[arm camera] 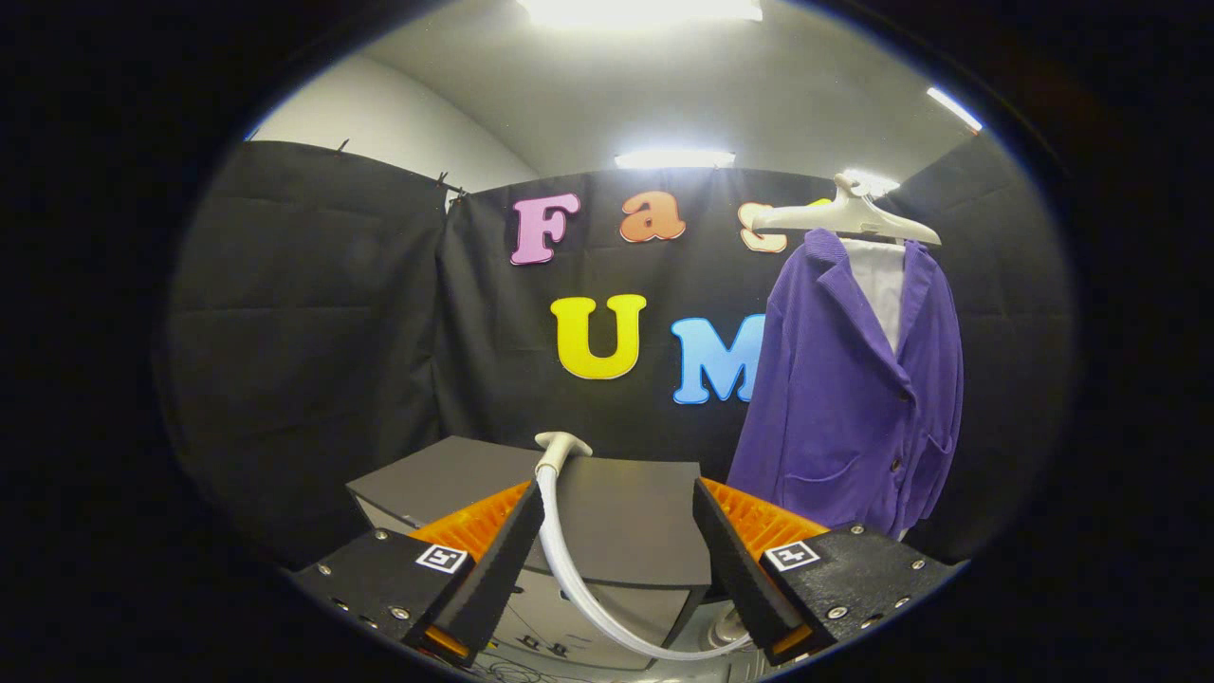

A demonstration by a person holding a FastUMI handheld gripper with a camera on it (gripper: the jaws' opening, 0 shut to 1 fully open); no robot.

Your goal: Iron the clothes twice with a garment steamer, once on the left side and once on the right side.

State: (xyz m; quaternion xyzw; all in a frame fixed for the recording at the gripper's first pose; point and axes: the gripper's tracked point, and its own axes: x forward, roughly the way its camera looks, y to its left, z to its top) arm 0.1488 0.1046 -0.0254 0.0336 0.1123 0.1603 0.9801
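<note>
- The gripper [616, 550] is holding its two fingers spread wide apart, grasping nothing
- A white steamer head [561, 444] is lying on a grey box [626, 531] just beyond the fingers; its hose [569, 579] is curving down between them
- A purple jacket [854, 398] is hanging on a white hanger [844, 220], beyond the right finger; its hem is hanging near that finger

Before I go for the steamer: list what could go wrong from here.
1. The hose curves between the open gripper fingers, so closing now might pinch hose rather than the steamer head.
2. The head sits at the box edge; a nudge could tip it off.
3. The jacket hangs loosely on its hanger and may swing.
</note>
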